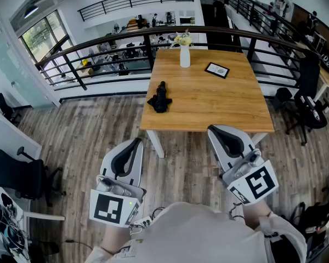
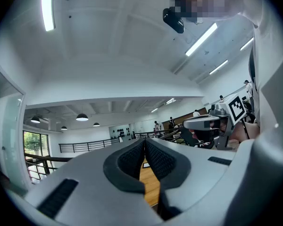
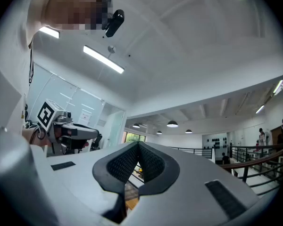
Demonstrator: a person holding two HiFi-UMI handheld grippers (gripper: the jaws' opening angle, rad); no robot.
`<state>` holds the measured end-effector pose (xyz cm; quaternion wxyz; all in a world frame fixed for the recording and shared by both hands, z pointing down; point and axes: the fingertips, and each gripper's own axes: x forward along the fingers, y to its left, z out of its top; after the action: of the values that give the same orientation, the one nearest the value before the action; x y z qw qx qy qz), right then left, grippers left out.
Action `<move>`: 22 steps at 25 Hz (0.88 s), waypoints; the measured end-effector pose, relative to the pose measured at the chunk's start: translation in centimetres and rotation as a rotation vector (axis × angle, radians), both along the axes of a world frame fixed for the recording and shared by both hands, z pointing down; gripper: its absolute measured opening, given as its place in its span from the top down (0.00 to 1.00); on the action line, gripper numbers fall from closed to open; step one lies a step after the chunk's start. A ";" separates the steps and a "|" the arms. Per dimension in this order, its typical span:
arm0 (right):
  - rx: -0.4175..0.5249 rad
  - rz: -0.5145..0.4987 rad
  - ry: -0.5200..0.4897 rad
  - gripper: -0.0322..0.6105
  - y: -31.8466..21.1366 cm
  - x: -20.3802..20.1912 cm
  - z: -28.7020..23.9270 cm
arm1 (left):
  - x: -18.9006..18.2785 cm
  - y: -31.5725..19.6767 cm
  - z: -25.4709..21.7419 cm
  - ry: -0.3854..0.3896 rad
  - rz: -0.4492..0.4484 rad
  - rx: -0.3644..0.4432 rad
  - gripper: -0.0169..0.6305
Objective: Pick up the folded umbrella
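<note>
Folded umbrella (image 1: 160, 97), black, lies on the wooden table (image 1: 219, 103) near its left edge in the head view. The left gripper (image 1: 135, 143) and right gripper (image 1: 216, 130) hang short of the table, well apart from the umbrella.

In the left gripper view, the jaws are pressed together with nothing between them.

In the right gripper view, the jaws are likewise closed and empty.

Open plank floor (image 1: 181, 155) up to the light square wooden desk (image 1: 219, 108); near and right parts of its top bare. Free all round the black folded umbrella (image 1: 159, 98) by the left edge. White flower vase (image 1: 185, 55) and black-framed card (image 1: 216, 69) well apart, far side; black metal railing (image 1: 148, 47) behind.
</note>
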<state>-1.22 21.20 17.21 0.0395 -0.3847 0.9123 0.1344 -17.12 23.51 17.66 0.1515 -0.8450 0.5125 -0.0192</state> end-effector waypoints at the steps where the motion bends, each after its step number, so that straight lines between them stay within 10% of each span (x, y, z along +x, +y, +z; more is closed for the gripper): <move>1: -0.006 0.001 -0.010 0.91 0.0 0.5 0.1 | 0.4 0.0 0.1 -0.010 -0.004 -0.003 0.94; 15: -0.089 0.016 -0.028 0.91 -0.5 8.2 2.8 | 8.3 -0.5 2.5 -0.071 0.006 -0.062 0.94; 19: -0.118 0.015 -0.018 0.91 -0.5 11.1 4.1 | 8.8 -0.2 0.7 0.085 -0.063 0.019 0.94; 22: -0.127 -0.031 -0.058 0.90 0.1 12.5 4.8 | 8.6 0.2 -0.5 0.205 -0.127 0.073 0.59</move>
<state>11.23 21.28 22.00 0.0436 -0.3761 0.9233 0.0642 -8.51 23.71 17.14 0.1273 -0.8023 0.5782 0.0765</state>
